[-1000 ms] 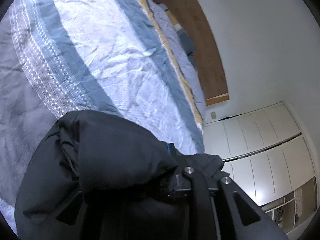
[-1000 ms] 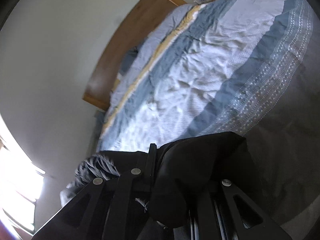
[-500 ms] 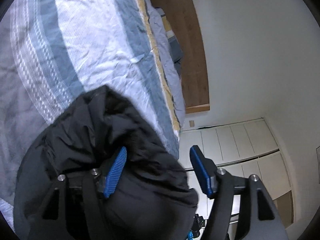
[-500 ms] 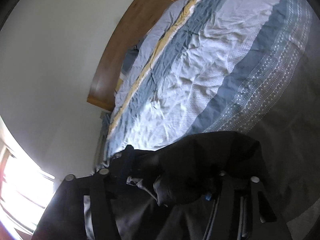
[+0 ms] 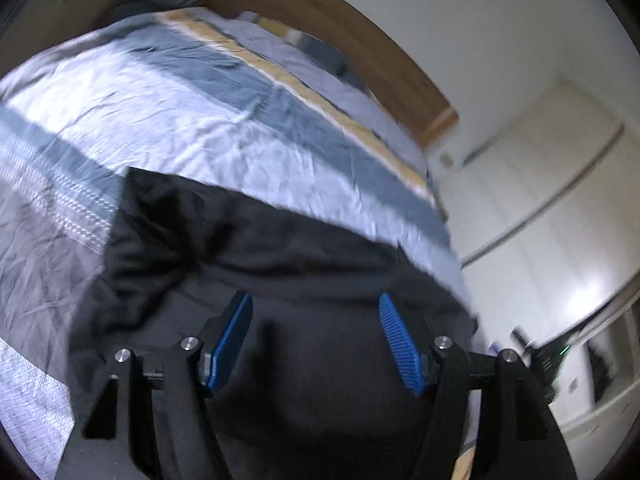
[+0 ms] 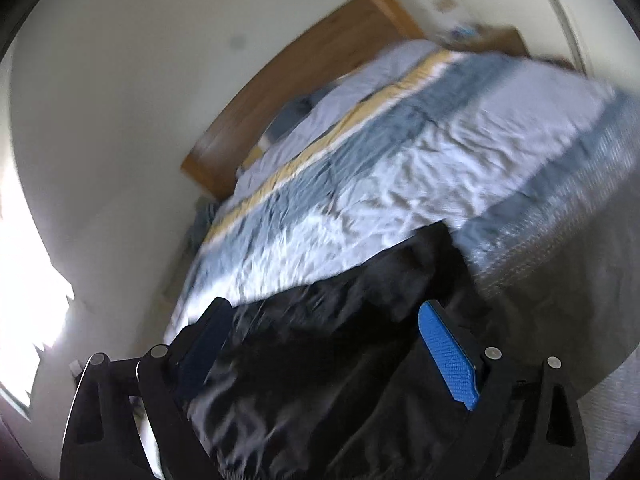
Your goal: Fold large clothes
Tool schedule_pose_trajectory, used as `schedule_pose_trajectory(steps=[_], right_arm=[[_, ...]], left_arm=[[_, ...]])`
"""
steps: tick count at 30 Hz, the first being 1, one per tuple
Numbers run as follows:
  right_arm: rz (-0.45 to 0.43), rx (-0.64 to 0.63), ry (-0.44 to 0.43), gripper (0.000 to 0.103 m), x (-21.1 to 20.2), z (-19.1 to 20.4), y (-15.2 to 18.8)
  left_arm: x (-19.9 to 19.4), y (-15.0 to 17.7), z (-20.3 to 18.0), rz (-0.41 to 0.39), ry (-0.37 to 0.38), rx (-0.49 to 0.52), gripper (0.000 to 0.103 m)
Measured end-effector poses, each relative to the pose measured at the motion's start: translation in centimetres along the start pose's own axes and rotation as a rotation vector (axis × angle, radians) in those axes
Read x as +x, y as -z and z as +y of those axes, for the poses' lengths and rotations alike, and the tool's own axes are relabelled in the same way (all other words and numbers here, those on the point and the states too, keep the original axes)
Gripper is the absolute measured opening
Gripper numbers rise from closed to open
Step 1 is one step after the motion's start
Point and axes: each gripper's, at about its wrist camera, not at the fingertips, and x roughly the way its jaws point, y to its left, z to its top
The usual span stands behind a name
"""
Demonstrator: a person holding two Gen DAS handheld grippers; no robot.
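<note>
Both tongs stood wide open above a big black puffy jacket [image 5: 280,248] on the bed

The left gripper [image 5: 316,344] and the right gripper [image 6: 324,352] held nothing, blue pads apart, the jacket bunched right under them on the blue, white and yellow striped bedcover [image 5: 168,120]. Behind stood a brown wooden headboard [image 6: 304,80], a white wall [image 6: 120,100] and white cupboard doors [image 5: 532,200]. Both pictures were blurry
</note>
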Motion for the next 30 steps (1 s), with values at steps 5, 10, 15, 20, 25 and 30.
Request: schedule_pose_trajectory(steps=[5,10,15,20,25,30], right_arm=[[0.069,-0.210,-0.037,0.094,1.7,7.4,5.0],[0.155,-0.386,-0.005,0.092,6.6,12.1,8.9],[0.212,-0.433,0.096,0.092,12.9,13.3,9.3],[0.221,-0.393,0.134,0.092,16.2,11.5,7.1],[0.227,-0.395,0.164,0.090,16.7,9.6,5.1],[0.201,-0.311,0.271,0.089,14.0,3.4,3.1]], left_arm=[[1.9,3.5,-5.2,0.038,-0.037,0.190,0.064],[6.3,4.4,-8.1,0.106,-0.067,0.288,0.064],[11.9,2.7,-8.5,0.160,-0.161,0.308,0.064],[15.2,0.7,-7.8,0.174,-0.202,0.280,0.064],[15.1,-1.7,-5.9,0.199,-0.219,0.266,0.064],[13.0,-3.1,-1.1,0.197,-0.346,0.203,0.064]])
